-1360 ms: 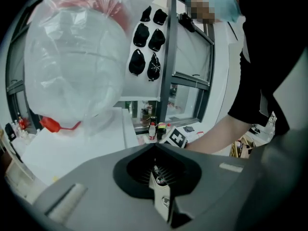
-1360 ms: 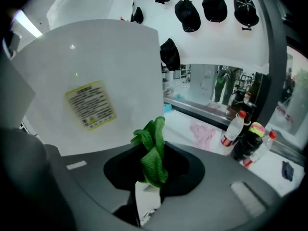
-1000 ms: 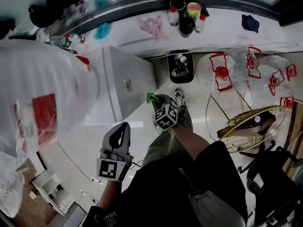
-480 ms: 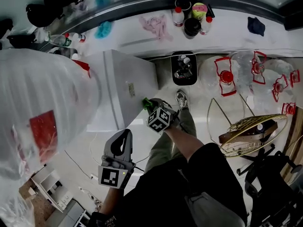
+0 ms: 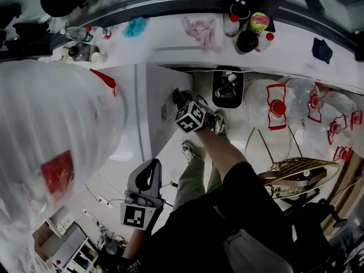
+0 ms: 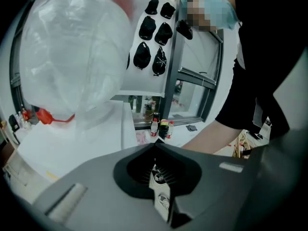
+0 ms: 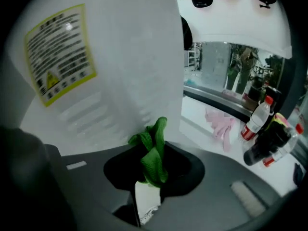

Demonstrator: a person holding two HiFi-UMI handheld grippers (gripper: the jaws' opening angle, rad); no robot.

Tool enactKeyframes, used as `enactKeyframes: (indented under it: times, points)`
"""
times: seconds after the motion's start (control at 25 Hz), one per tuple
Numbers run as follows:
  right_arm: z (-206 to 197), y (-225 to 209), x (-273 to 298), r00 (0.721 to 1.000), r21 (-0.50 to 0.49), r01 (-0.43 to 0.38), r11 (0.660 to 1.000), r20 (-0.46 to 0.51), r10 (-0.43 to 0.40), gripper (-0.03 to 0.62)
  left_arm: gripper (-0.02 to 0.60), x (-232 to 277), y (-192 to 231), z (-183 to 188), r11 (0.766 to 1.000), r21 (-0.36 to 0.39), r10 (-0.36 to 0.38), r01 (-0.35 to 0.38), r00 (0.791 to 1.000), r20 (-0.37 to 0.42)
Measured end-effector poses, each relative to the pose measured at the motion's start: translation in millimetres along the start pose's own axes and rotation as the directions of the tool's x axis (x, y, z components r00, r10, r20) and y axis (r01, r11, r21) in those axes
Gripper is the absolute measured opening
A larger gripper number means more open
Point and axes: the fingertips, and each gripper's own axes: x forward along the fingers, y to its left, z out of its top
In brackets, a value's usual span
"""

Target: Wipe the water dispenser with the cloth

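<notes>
The right tool (image 5: 183, 107) is clamped shut on a green cloth (image 7: 153, 159), which is bunched between its jaws with a crumpled tuft sticking out past the tips. Straight ahead of that tuft stands the white side panel of the water dispenser (image 5: 162, 87). The right gripper view is filled by this panel and its yellow-bordered warning label (image 7: 60, 52). The cloth looks pressed against the panel or just off it; I cannot tell which. The dispenser stands upright on the floor below the front edge of the counter (image 5: 170, 44), with a large clear water bottle (image 5: 51, 135) mounted on top, so its long axis runs floor to top. A wiping stroke would likely travel along that height or across the panel's width. The right tool is clearly the nearer one, reaching forward on an outstretched arm. The left tool (image 6: 155, 150) hangs well back by the person's waist, jaws closed together with nothing between them, and takes no part. Judging from this, wiping of the side panel is under way. The next move probably calls for keeping the tuft flat against the surface while sliding it, without letting the hard jaw tips scrape the plastic.
</notes>
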Motion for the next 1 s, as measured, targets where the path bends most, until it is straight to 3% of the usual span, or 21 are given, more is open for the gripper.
enactKeyframes:
  times: [0.28,0.48,0.72,1.0]
  points:
    - [59,-65,12,0.996,0.006,0.073,0.997,0.053,-0.073,0.092,0.002,3,-11,-5,0.998,-0.055,0.022,-0.022,1.0,-0.011]
    - [74,-93,6,0.988,-0.002,0.132,0.991,0.075,-0.132,0.092,0.002,5,-11,-4,0.998,-0.065,0.026,-0.026,1.0,-0.001]
    - [53,-96,-31,0.98,0.039,0.17,0.985,0.097,-0.173,0.092,0.002,7,-14,7,0.999,-0.046,-0.004,0.007,0.999,0.051]
    - [46,-68,-119,0.95,0.127,0.198,0.972,0.221,-0.222,0.092,0.002,-5,-24,15,0.996,0.004,-0.084,0.084,0.992,0.095]
